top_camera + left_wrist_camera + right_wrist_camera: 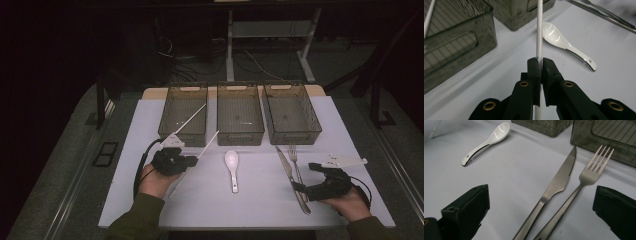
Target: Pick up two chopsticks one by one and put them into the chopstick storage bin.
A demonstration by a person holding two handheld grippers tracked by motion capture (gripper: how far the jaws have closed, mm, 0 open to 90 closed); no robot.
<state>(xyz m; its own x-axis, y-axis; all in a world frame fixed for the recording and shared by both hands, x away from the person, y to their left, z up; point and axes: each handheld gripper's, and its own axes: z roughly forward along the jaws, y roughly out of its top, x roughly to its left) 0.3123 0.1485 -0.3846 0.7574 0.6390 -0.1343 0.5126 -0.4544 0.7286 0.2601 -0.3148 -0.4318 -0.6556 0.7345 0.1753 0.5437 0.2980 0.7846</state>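
My left gripper [192, 161] [541, 62] is shut on a thin white chopstick [210, 142] [539, 37] that points toward the bins, held just above the white mat. A second white chopstick [192, 117] [429, 15] lies slanted in the left grey bin [172, 127]. A white ceramic spoon [231, 162] [564, 42] [491, 137] lies at mid-mat. A steel knife [289, 172] [561, 177] and fork [295, 159] [596, 167] lie side by side to the right. My right gripper [304, 177] [541, 207] stands open, its jaws on either side of their handles.
The middle bin [240, 135] and right bin [292, 137] stand in a row behind the cutlery, both looking bare inside. The white mat [210, 210] has open room along its front. Dark floor, cables and table legs lie beyond.
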